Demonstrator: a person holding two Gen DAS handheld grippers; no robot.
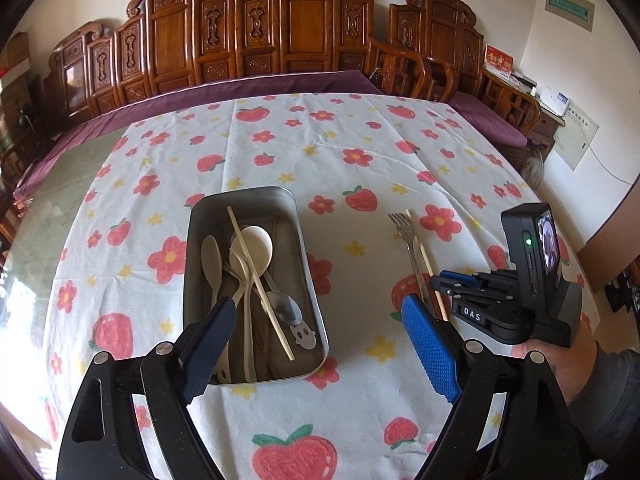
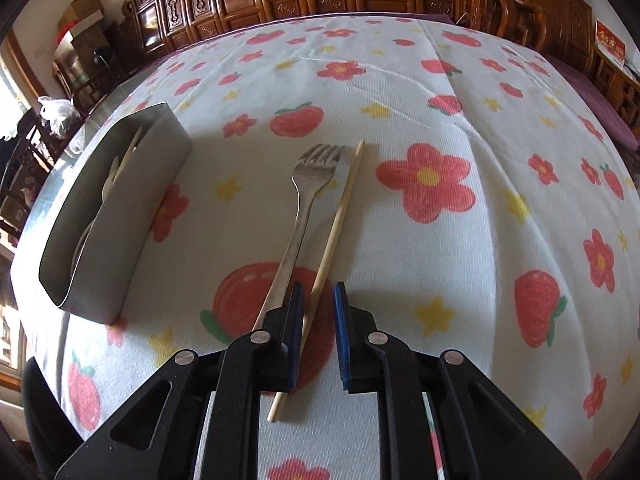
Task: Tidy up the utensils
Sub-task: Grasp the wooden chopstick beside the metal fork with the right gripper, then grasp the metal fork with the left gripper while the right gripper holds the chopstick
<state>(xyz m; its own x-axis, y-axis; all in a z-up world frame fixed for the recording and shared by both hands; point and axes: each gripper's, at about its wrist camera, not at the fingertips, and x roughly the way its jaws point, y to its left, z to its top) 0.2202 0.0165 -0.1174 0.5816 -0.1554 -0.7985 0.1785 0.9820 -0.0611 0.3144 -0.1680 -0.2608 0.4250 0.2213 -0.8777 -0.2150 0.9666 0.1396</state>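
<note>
One fork (image 2: 310, 184), one chopstick (image 2: 336, 232) outside

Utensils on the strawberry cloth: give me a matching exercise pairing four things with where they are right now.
Things:
1. fork
2. loose chopstick
3. white spoon
4. left tool

Places or states:
A. in the metal tray
B. open above the tray's near end
C. on the cloth, its handle just left of the right tool
D. on the cloth, running between the right tool's pads

Pairs: 1-C, 2-D, 3-A, 4-B
</note>
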